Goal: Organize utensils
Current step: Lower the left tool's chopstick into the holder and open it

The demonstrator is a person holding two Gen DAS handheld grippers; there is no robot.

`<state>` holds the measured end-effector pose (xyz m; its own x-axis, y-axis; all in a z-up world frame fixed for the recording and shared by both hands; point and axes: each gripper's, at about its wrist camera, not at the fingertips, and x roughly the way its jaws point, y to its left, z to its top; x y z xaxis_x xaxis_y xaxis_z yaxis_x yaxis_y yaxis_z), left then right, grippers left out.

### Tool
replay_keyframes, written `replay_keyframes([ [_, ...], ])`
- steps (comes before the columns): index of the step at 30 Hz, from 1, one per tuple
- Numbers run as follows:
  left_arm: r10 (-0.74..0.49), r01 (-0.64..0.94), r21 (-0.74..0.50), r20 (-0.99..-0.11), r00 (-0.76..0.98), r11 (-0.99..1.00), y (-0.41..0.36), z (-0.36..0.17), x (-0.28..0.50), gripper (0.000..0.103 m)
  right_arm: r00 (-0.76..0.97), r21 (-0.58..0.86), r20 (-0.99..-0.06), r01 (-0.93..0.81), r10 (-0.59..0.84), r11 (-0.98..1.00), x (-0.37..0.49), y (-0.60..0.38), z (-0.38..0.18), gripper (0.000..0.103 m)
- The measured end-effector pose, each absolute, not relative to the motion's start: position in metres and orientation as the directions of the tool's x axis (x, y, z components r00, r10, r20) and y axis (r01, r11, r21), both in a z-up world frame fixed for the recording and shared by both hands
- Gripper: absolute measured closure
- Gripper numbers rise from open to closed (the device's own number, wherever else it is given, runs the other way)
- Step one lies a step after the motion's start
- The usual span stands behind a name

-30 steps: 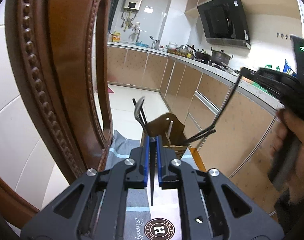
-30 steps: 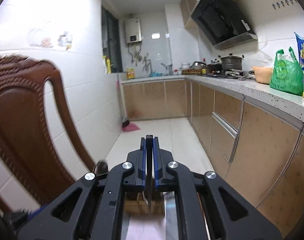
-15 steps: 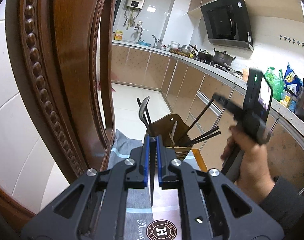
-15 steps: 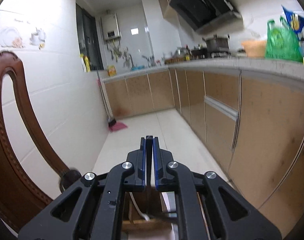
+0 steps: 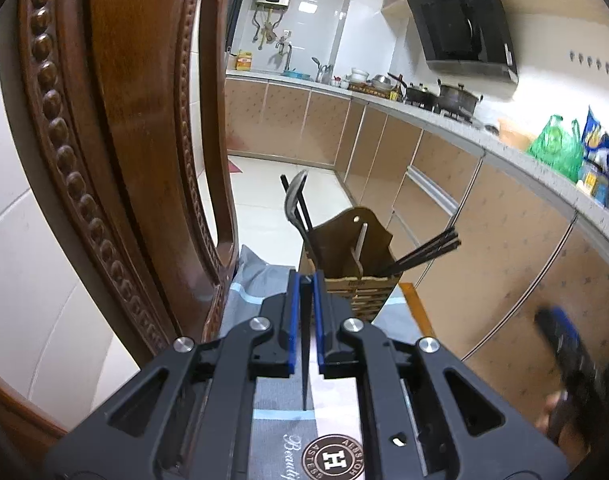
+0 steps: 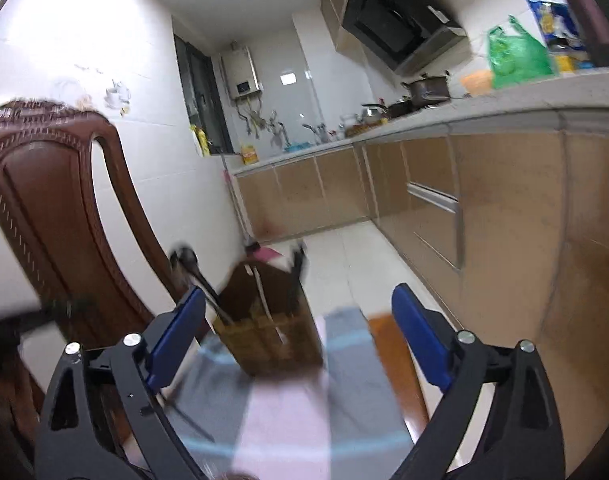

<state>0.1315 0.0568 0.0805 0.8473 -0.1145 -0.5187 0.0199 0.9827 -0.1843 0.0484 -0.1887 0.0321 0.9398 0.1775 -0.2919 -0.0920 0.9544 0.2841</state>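
L gripper (image 5: 305,280): I've got it pinched down on one black chopstick (image 5: 305,344), stick runs straight along the jaws, tip toward me at 6 o'clock.
R gripper (image 6: 298,312): jaws just sprang apart, wide now, nothing btwn the blue pads (image 6: 420,340). View's blurred.
Holder (image 5: 350,264): wooden utensil box w/ dividers, dead ahead at 12 of my L jaws, sitting on the cloth (image 5: 248,276).
In holder: spoon (image 5: 294,196) plus a black stick upright at its 10 o'clock corner; black chopstick bundle (image 5: 428,250) leaning out toward 2; pale stick in the middle slot.
R view: holder (image 6: 272,320) sits btwn my open fingers, near the left one.
Chair back (image 5: 116,128): carved brown wood, fills 9 o'clock.
Counter (image 5: 516,156): runs off at 2–3 o'clock, green bag (image 5: 554,148) on it.
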Motion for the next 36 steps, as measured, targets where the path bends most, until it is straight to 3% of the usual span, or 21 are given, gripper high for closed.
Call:
replay_keyframes([
  [2,-0.115,0.032,-0.168,-0.512,0.851,0.985,0.051,0.083,0.128,0.096,0.900,0.292,-0.374,-0.116,0.225,0.949,0.051,-0.189,0.016,0.010],
  [7,-0.128,0.043,-0.178,-0.501,0.856,0.983,0.039,0.093,0.136,0.096,0.876,0.221,-0.445,-0.095,0.187,0.971,0.063,-0.185,-0.010,0.010],
  [10,-0.134,0.037,-0.201,-0.494,0.859,0.979,0.034,0.107,0.155,0.096,0.840,0.294,-0.491,-0.089,0.230,0.952,0.066,-0.190,-0.020,0.010],
  [17,-0.094,0.014,-0.188,-0.425,0.900,0.982,0.025,0.171,0.211,0.096,0.816,0.311,-0.531,-0.062,0.227,0.948,0.077,-0.210,-0.025,0.010],
  [24,-0.070,-0.015,-0.192,-0.432,0.899,0.981,0.023,0.198,0.272,0.096,0.801,0.340,-0.553,-0.034,0.229,0.940,0.086,-0.224,-0.031,0.010],
  [28,-0.069,-0.032,-0.203,-0.470,0.880,0.979,0.020,0.180,0.303,0.096,0.791,0.356,-0.564,-0.026,0.237,0.934,0.093,-0.227,-0.034,0.010],
  [35,-0.107,-0.039,-0.224,-0.601,0.792,0.974,0.020,0.095,0.335,0.096,0.788,0.354,-0.563,-0.043,0.250,0.934,0.096,-0.221,-0.033,0.010],
  [36,-0.121,-0.035,-0.229,-0.628,0.769,0.973,0.020,0.078,0.335,0.089,0.786,0.352,-0.565,-0.046,0.251,0.935,0.097,-0.219,-0.033,0.010],
])
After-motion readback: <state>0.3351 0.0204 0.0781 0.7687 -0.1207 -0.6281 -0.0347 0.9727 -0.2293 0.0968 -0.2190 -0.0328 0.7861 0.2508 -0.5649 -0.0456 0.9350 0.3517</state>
